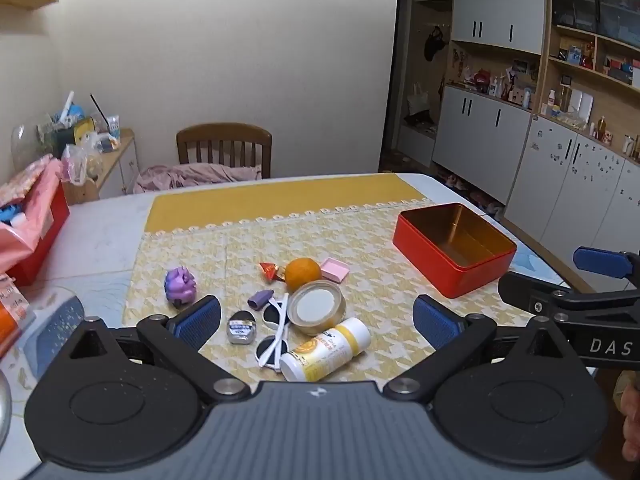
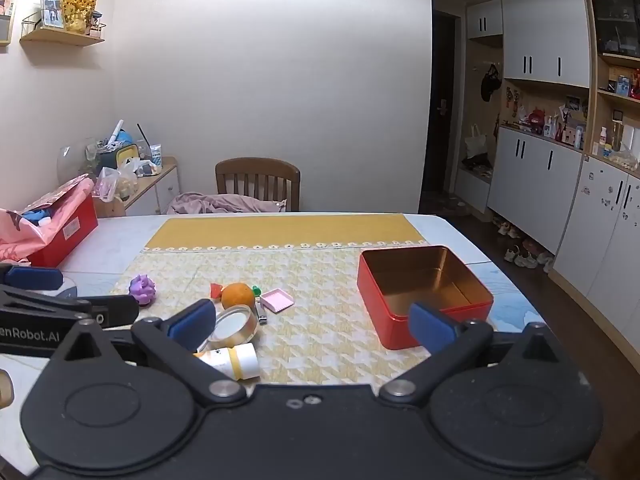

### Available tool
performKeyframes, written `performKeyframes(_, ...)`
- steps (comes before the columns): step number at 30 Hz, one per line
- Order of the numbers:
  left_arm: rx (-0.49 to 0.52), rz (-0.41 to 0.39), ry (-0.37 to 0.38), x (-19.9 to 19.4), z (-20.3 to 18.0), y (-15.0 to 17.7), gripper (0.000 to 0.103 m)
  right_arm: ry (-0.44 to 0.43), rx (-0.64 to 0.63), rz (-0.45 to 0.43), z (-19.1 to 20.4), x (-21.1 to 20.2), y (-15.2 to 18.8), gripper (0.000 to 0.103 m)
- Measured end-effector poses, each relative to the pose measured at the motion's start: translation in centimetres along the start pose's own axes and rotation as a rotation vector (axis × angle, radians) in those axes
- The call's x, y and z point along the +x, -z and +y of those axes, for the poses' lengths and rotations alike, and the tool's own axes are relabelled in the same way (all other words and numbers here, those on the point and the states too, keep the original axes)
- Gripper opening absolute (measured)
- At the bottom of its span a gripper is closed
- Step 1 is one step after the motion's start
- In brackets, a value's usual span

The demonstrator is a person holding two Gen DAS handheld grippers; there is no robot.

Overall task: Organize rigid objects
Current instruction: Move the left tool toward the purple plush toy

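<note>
A heap of small items lies on the yellow patterned cloth (image 1: 360,236): a white-and-yellow bottle (image 1: 326,350) on its side, white sunglasses (image 1: 276,332), a round glass jar (image 1: 317,306), an orange (image 1: 303,274), a purple toy (image 1: 180,285), a silver tin (image 1: 241,327) and a pink tray (image 1: 335,269). An empty red tin box (image 1: 454,248) stands to the right. My left gripper (image 1: 316,320) hovers open over the heap, holding nothing. My right gripper (image 2: 312,324) is open and empty, between the bottle (image 2: 236,360) and the red box (image 2: 424,296).
A red box with pink wrapping (image 1: 32,224) sits at the table's left edge. A wooden chair (image 1: 224,148) with pink cloth stands behind the table. Cabinets and shelves (image 1: 540,128) line the right wall, and a cluttered side table (image 1: 96,148) stands at the left.
</note>
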State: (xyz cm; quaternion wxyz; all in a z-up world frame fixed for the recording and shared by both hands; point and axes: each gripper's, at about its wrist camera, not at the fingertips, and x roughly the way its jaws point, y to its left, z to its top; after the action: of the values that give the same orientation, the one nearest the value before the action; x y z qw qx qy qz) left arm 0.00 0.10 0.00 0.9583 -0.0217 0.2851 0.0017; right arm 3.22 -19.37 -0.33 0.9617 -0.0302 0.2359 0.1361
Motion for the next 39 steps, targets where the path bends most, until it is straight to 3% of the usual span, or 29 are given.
performKeyframes(6,-0.045,0.034,0.028,0.9,0.8,0.1,0.103,-0.011,-0.012,0.003,0.4,0.2,-0.1,0.103)
performKeyframes(39,0.005,-0.019,0.011,1.7,0.6,-0.6,0.103,-0.017,-0.017,0.006,0.9,1.1,-0.8,0.103)
